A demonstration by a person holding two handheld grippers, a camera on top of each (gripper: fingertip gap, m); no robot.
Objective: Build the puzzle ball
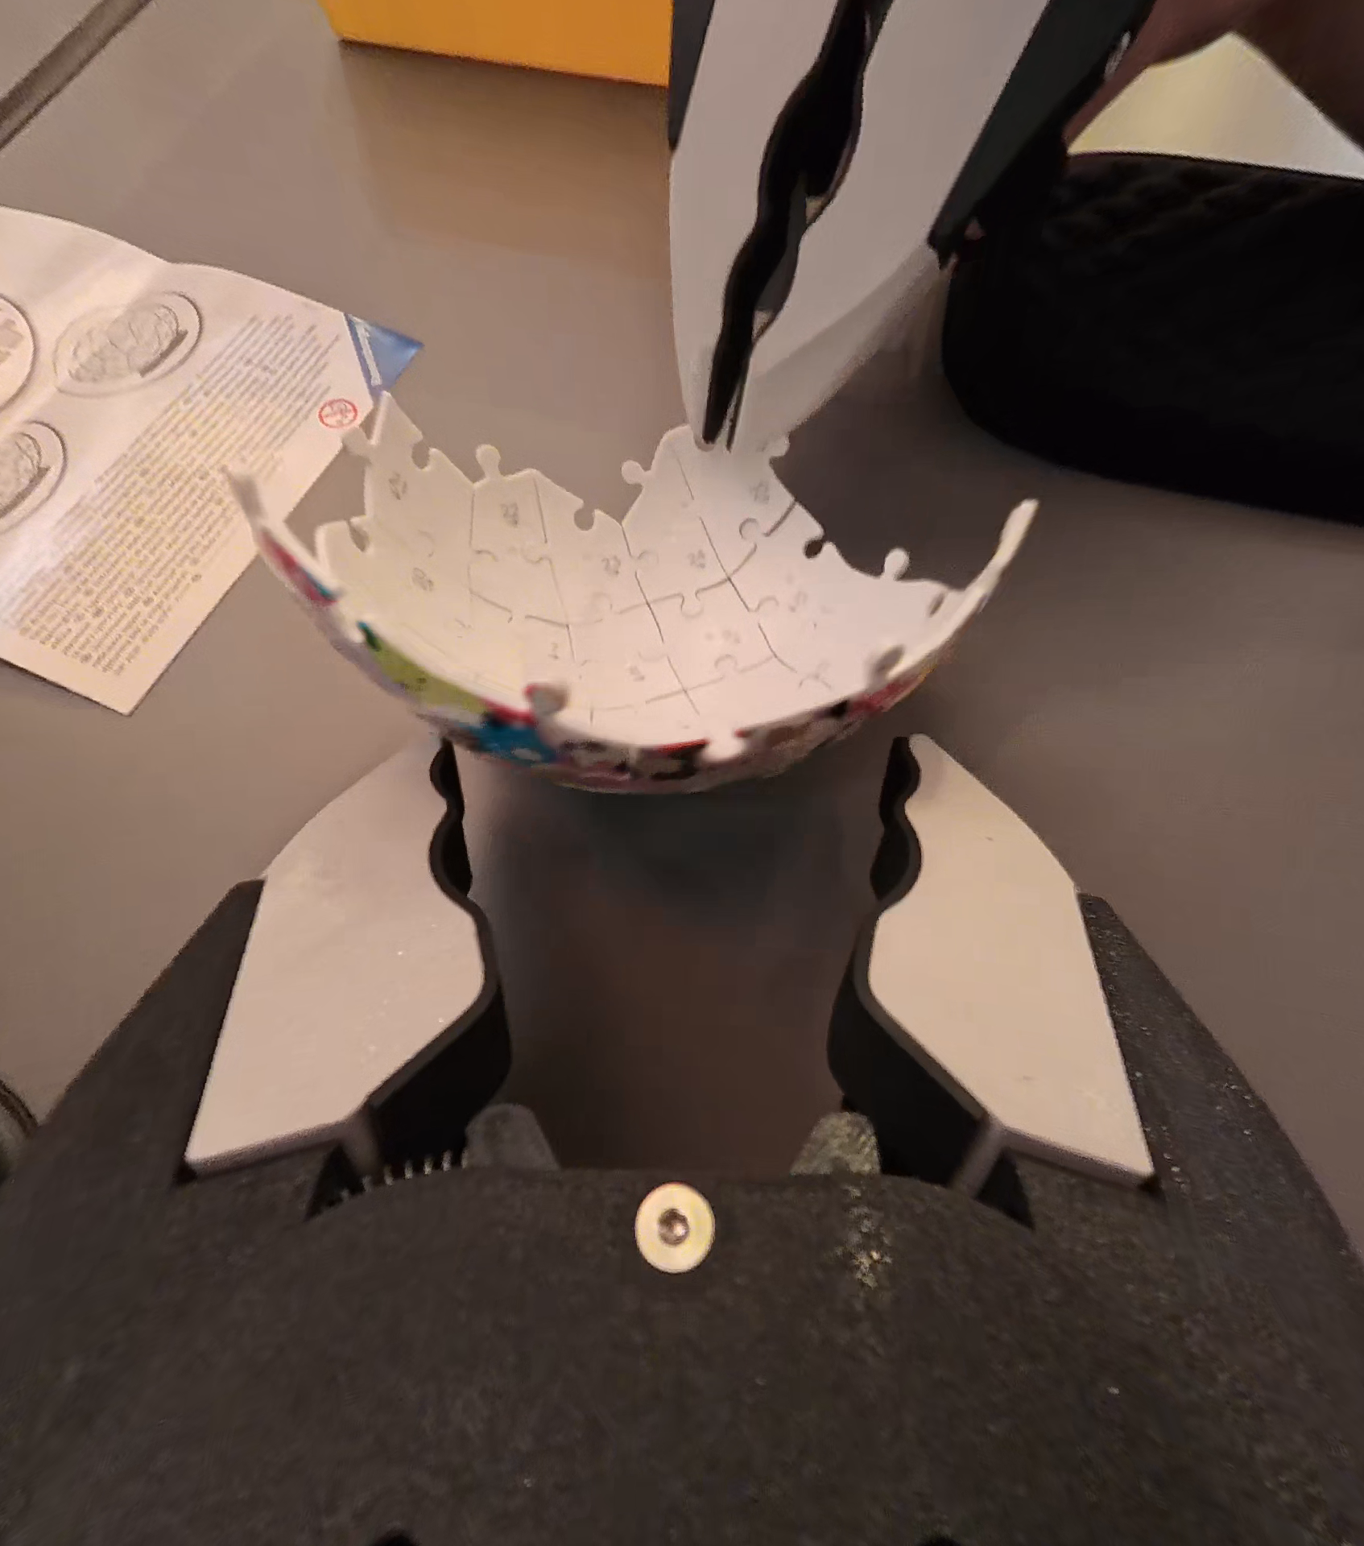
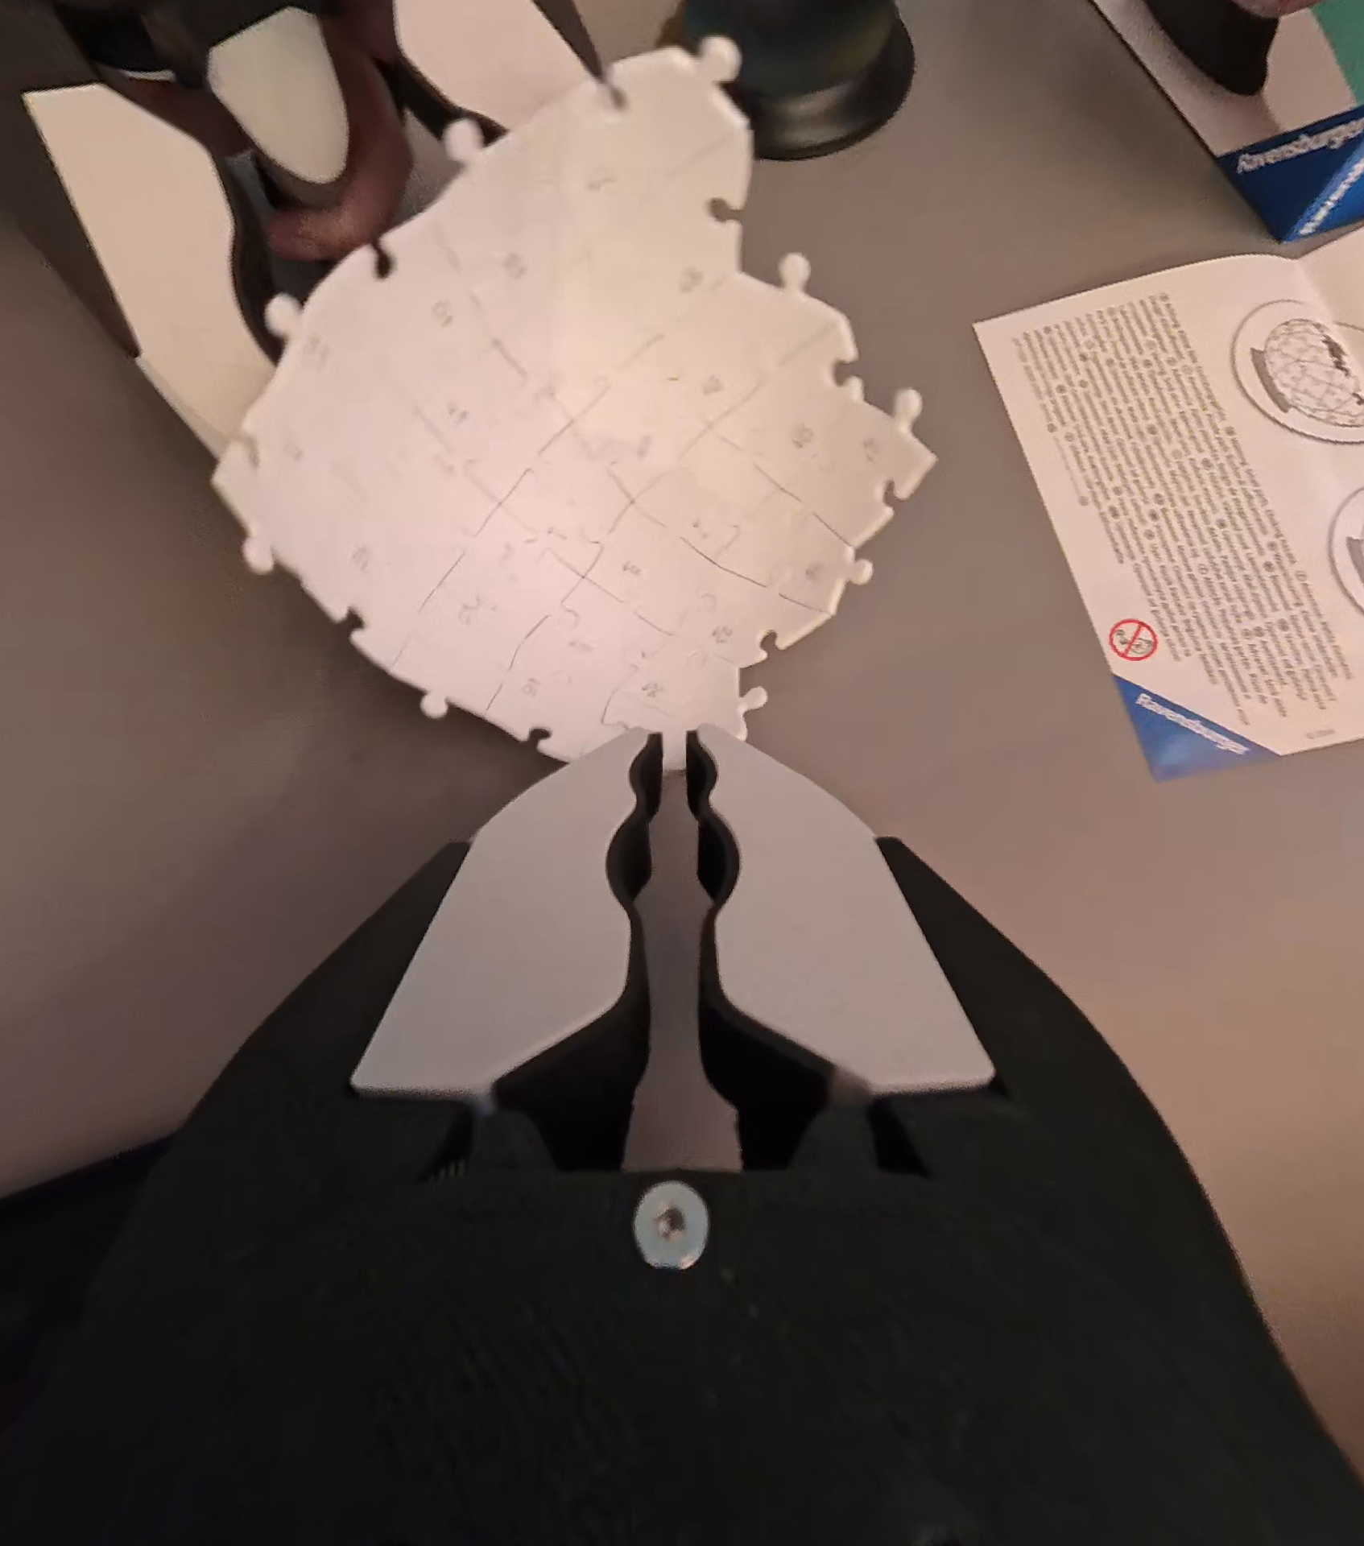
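Puzzle ball (image 1: 645, 619), half built, sits as an open bowl on the grey table (image 1: 118, 836) just beyond my left gripper (image 1: 674, 782), whose jaws stand wide apart with nothing between them. My right gripper (image 2: 669, 744) comes down from the far side and pinches the bowl's far rim; the jaws look clamped on it, though blur softens the contact. Inside, the shell is matt white, its curved interlocking pieces edged with knobs and notches; the outside is brightly printed. A folded instruction leaflet (image 1: 101, 468) lies flat at left.
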